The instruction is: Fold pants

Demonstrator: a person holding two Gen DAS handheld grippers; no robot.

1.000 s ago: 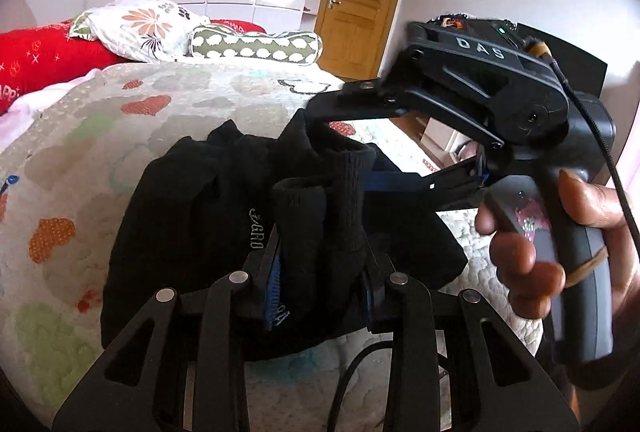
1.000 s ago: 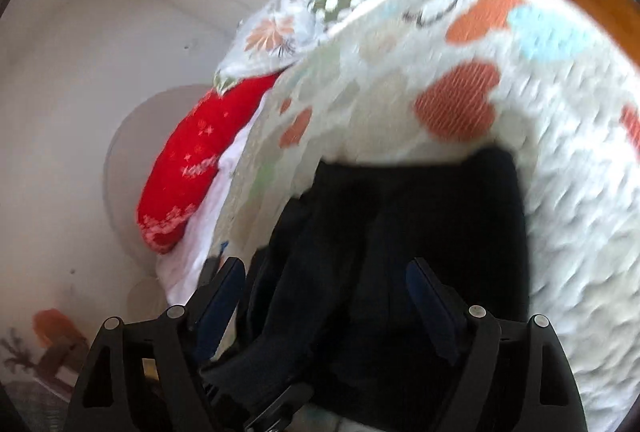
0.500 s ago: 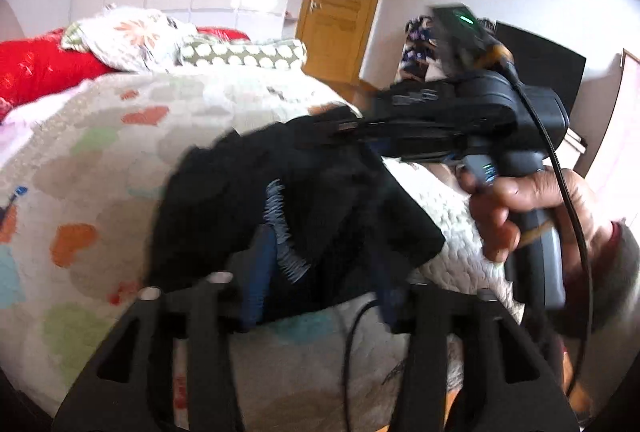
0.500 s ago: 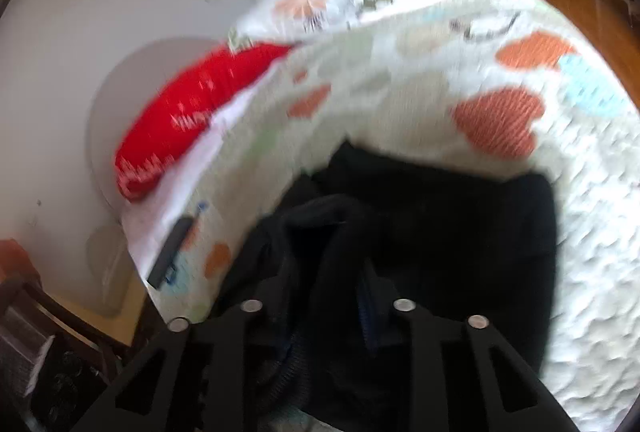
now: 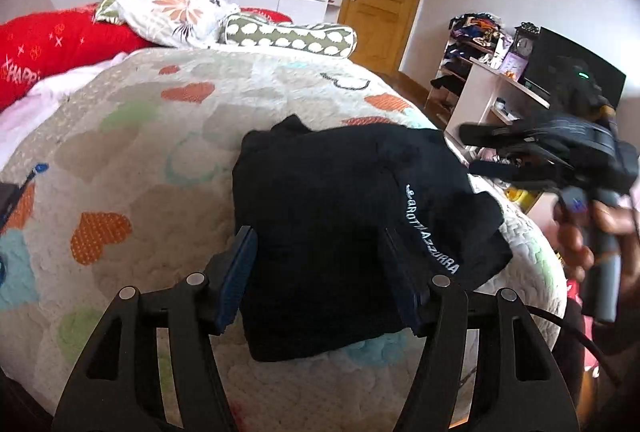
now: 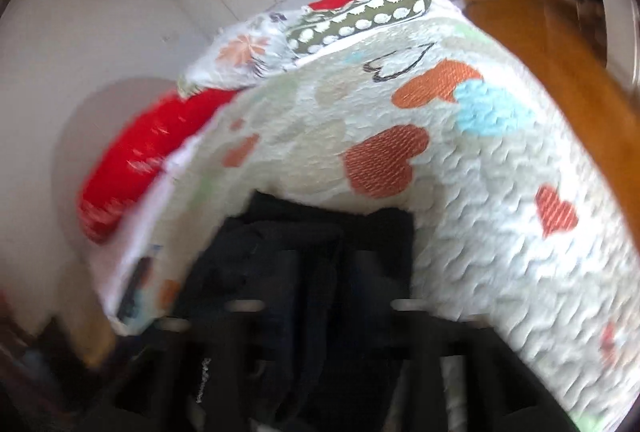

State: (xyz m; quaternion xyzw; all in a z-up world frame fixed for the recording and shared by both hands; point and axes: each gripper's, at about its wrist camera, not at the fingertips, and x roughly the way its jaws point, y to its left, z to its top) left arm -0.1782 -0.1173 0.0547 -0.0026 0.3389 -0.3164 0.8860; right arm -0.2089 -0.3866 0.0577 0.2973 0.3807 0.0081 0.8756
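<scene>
Black pants [image 5: 340,216] at frame centre lying as compact bundle on bed quilt [image 5: 132,136]: folding seemingly done. Left claw [image 5: 320,276] spread, gripping nothing; right claw [image 5: 476,148] blurred, state unclear.

1. The black pants [image 6: 320,272] lie folded in the lower middle of the frame, on a quilt [image 6: 460,192] with orange, red and blue hearts.
2. The right gripper [image 6: 320,312] is at the bottom, dark and very blurred; its jaw state is not clear.
3. A green dotted pillow [image 6: 360,16], a floral pillow [image 6: 240,52] and a red pillow [image 6: 148,152] sit in the upper left.
</scene>
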